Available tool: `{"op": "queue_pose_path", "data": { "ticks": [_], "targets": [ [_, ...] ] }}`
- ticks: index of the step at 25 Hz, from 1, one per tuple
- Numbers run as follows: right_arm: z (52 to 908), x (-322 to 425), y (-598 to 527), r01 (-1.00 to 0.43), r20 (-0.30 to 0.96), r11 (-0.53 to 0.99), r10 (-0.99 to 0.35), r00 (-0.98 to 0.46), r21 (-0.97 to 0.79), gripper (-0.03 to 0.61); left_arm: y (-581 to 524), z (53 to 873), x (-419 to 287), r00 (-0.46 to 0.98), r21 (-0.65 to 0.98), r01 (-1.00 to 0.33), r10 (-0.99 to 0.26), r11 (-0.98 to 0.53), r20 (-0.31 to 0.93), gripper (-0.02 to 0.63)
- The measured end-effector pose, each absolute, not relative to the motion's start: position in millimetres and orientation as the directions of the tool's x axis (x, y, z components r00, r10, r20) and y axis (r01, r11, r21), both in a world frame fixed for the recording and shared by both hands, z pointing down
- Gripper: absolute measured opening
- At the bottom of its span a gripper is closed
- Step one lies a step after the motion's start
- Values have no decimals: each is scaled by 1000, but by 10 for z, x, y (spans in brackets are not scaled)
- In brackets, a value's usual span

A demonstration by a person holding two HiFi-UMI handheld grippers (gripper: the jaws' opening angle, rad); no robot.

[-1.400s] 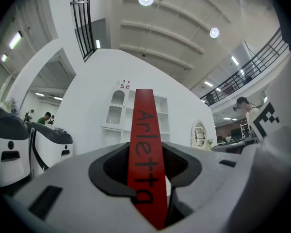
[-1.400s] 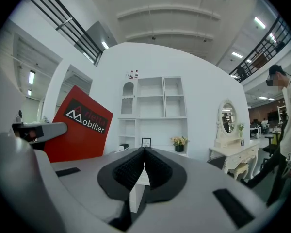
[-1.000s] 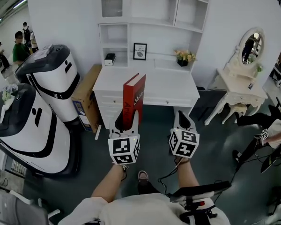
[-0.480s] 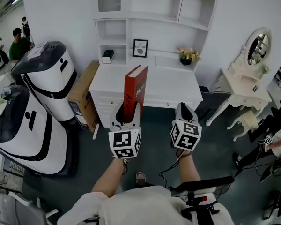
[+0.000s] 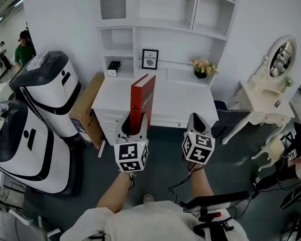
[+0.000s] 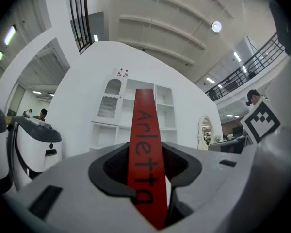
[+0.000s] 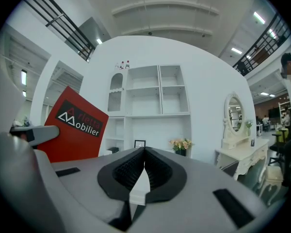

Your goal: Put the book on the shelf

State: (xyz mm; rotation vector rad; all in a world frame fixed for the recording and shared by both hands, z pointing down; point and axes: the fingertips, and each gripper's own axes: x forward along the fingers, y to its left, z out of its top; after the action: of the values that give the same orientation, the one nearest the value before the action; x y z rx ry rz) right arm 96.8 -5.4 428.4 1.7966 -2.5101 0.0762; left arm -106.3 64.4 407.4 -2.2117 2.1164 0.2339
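Note:
A red book (image 5: pixel 142 102) stands upright with my left gripper (image 5: pixel 132 118) shut on its lower end, in front of the white desk (image 5: pixel 175 102). In the left gripper view its red spine (image 6: pixel 144 130) runs up between the two jaws, whose pads press on both sides. My right gripper (image 5: pixel 197 120) is level beside it, shut and empty; in the right gripper view its jaws (image 7: pixel 144 152) meet at the tips. The book's cover (image 7: pixel 75 130) shows to their left. The white shelf unit (image 5: pixel 165 14) rises above the desk, its open compartments (image 7: pixel 150 101) bare.
Two large white-and-black machines (image 5: pixel 45 92) (image 5: pixel 20 144) and a cardboard box (image 5: pixel 85 112) stand left of the desk. A framed picture (image 5: pixel 150 58), a small dark object (image 5: pixel 112 67) and flowers (image 5: pixel 202 67) sit on the desk's back ledge. A white vanity table with mirror (image 5: pixel 263 112) is at the right.
Both grippers and the book have moved forward towards the desk. The shelf unit now fills more of the head view. The grip on the book is unchanged.

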Motion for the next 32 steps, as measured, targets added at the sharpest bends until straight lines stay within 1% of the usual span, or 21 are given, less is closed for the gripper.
{"op": "queue_pose_path", "data": {
  "ticks": [7,16,32],
  "targets": [
    [4305,962,-517,-941,69,337,-939,-338,-26,21,276,4068,-1148,5,34,-999,-987,-10,-158,173],
    [4368,898,-979,-936,79,350,-933,-351,-36,21,-104,4107,-1335,-45,46,-998,-987,39,-153,173],
    [4575,1004,-1363,-950,122,308,-942,-313,-57,21,-594,4214,-1287,-6,40,-999,-993,1,-120,173]
  ]
}}
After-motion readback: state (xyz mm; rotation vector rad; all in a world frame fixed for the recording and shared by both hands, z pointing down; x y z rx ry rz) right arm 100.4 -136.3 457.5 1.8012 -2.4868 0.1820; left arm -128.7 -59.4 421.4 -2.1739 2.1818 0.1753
